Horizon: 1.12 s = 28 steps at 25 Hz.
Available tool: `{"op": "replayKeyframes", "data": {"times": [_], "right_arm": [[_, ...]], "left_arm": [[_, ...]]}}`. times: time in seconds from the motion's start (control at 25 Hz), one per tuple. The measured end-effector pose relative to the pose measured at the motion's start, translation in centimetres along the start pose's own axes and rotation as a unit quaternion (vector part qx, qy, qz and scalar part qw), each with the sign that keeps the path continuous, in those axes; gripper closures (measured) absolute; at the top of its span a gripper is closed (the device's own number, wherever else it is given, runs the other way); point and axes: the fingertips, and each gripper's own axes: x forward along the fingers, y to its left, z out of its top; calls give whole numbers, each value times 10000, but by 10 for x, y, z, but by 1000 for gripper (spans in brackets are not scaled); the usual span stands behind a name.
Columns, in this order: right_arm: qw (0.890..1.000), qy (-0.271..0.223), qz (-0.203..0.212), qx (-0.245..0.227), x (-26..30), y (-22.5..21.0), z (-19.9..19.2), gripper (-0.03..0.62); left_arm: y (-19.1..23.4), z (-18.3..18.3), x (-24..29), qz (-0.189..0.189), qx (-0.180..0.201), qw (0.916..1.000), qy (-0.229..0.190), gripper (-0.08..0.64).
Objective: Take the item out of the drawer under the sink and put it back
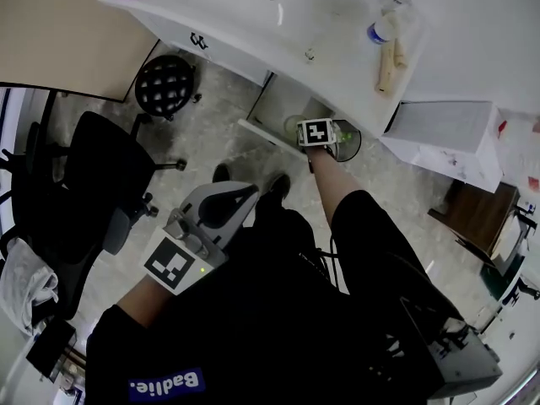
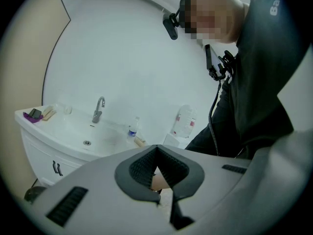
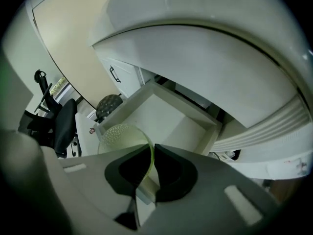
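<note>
Green bowl point(image 3: 117, 136) is being pinched by its rim in the right gripper point(image 3: 150, 148), just above the open drawer point(image 3: 161, 116). It's probably best being lowered slow and level, clear of the drawer's front edge. Left gripper point(image 2: 156, 148) is being held pressed together, empty, well back from the drawer.

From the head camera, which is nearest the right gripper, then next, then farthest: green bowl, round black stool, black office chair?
1. Green bowl: gripped by the right gripper, over the drawer.
2. Round black stool: left, by the sink cabinet.
3. Black office chair: far left.
</note>
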Motion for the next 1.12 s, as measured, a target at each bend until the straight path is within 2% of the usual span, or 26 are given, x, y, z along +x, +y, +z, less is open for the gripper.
{"op": "replayKeyframes", "data": {"times": [0.6,0.84,0.96,1.12], "right_arm": [[9991,345,-20,-239,46,9,2,566],[9992,265,115,-260,47,10,6,561],[9994,100,110,-306,39,9,10,530],[9993,-183,157,-302,18,10,12,522]], "left_arm": [[15,-24,-16,368,-80,9992,140,569],[11,-30,-15,368,-89,9991,192,569],[6,-28,-14,322,-108,9992,230,569],[-4,-19,-16,195,-18,9996,181,569]]}}
